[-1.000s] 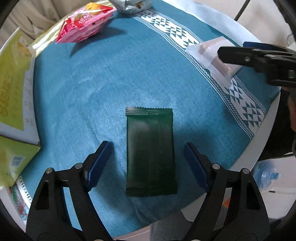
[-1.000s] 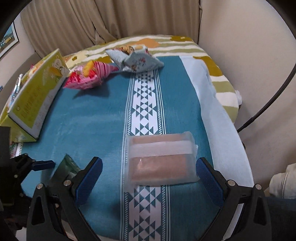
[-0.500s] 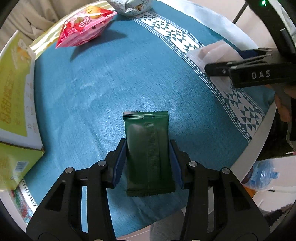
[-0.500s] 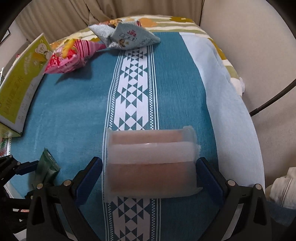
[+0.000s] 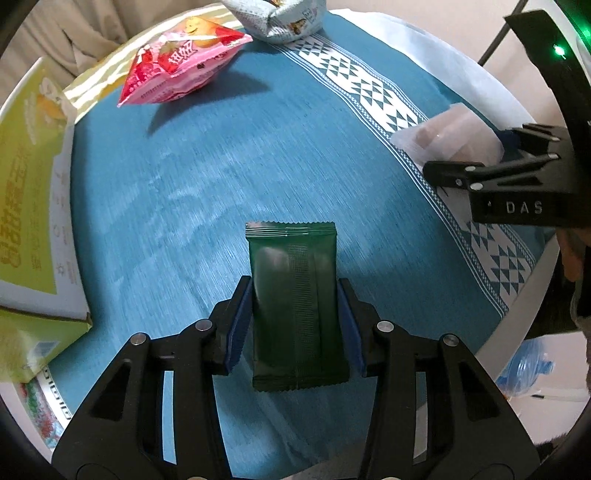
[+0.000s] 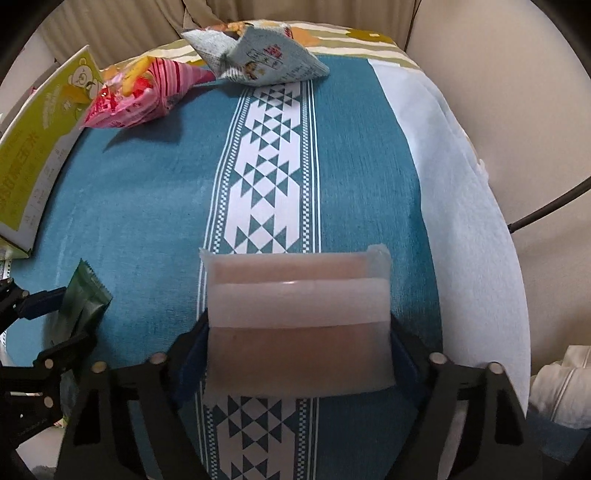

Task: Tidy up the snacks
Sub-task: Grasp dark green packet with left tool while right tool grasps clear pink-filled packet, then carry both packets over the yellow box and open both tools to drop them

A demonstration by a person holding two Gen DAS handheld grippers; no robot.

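Note:
My left gripper (image 5: 294,321) is shut on a dark green snack packet (image 5: 295,295), blue pads against its long sides, over the teal tablecloth (image 5: 207,177). My right gripper (image 6: 297,354) is shut on a translucent pink-and-white wafer pack (image 6: 297,321), gripped by its short ends. The wafer pack (image 5: 450,136) and right gripper also show at the right of the left wrist view. The green packet (image 6: 83,299) shows at the lower left of the right wrist view.
A pink snack bag (image 5: 181,66) and a pale blue-grey snack bag (image 5: 273,16) lie at the far side of the table. A yellow-green box (image 5: 29,177) stands at the left edge. A patterned white band (image 6: 266,177) runs down the cloth.
Both grippers went from open to closed: the left shut on the green packet first, then the right shut on the wafer pack. Both packs appear slightly raised.

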